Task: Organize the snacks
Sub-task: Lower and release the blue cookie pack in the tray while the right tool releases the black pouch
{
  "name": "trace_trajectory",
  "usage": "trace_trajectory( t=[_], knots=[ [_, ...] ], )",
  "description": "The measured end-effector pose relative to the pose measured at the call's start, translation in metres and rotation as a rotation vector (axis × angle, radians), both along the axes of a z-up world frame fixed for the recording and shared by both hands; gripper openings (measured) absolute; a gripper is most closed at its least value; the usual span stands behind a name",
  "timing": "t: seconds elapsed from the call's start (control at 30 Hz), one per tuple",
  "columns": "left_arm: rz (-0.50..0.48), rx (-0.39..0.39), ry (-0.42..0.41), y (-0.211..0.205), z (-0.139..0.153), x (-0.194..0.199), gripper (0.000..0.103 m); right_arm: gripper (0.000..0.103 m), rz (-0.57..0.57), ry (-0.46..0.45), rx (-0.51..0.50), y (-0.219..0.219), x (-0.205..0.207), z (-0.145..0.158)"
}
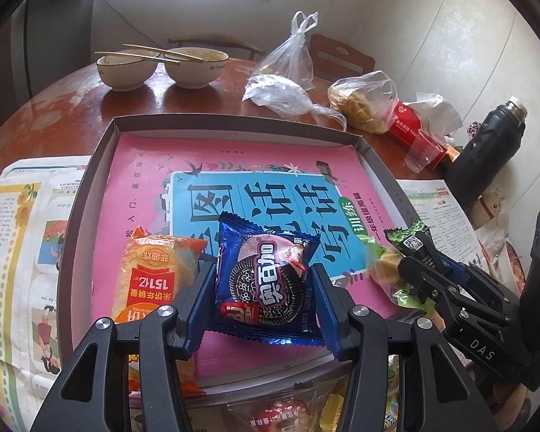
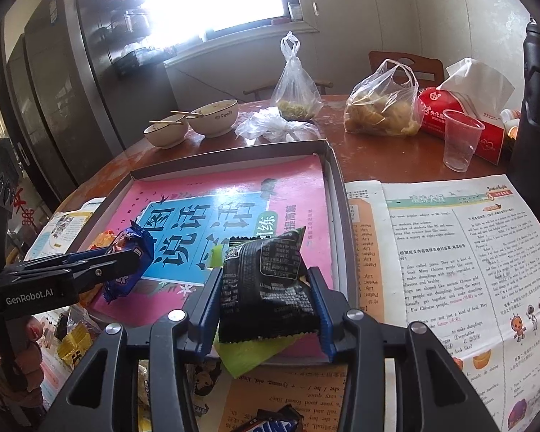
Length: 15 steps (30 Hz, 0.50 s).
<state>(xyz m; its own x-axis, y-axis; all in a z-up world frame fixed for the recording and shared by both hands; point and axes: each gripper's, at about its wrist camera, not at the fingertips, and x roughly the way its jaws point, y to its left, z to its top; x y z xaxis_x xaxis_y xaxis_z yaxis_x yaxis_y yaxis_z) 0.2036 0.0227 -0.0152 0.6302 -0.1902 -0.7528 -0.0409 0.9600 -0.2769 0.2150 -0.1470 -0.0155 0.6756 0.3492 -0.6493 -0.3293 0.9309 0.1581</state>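
My left gripper (image 1: 264, 289) is shut on a blue cookie pack (image 1: 266, 280) and holds it over the near part of a shallow grey box tray (image 1: 100, 151) lined with a pink book (image 1: 234, 158). An orange rice-cracker pack (image 1: 154, 273) lies in the tray at its left. My right gripper (image 2: 268, 298) is shut on a black snack pack (image 2: 266, 280) with a green pack (image 2: 248, 354) under it, at the tray's near right corner (image 2: 336, 194). The left gripper with the blue pack (image 2: 127, 262) shows in the right wrist view; the right gripper (image 1: 419, 252) shows in the left wrist view.
Two bowls with chopsticks (image 1: 162, 66), plastic bags of food (image 1: 363, 102), a red tissue pack (image 2: 460, 122), a clear cup (image 2: 460, 140) and a black flask (image 1: 486, 144) stand behind the tray. Printed paper sheets (image 2: 450, 252) lie on both sides. More wrapped snacks (image 1: 284, 410) lie near me.
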Motion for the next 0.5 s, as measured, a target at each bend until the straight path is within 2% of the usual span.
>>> trace_trajectory(
  t=[0.2,0.5],
  knots=[
    [0.001,0.009,0.003,-0.0002,0.0002,0.0000,0.054,0.053,0.008,-0.007,-0.013,-0.0003,-0.0028,0.0050],
    [0.008,0.016,-0.015,0.0008,0.0058,-0.0036,0.054,0.054,0.034,0.002,-0.021,0.0027,-0.0070,0.0075]
  ],
)
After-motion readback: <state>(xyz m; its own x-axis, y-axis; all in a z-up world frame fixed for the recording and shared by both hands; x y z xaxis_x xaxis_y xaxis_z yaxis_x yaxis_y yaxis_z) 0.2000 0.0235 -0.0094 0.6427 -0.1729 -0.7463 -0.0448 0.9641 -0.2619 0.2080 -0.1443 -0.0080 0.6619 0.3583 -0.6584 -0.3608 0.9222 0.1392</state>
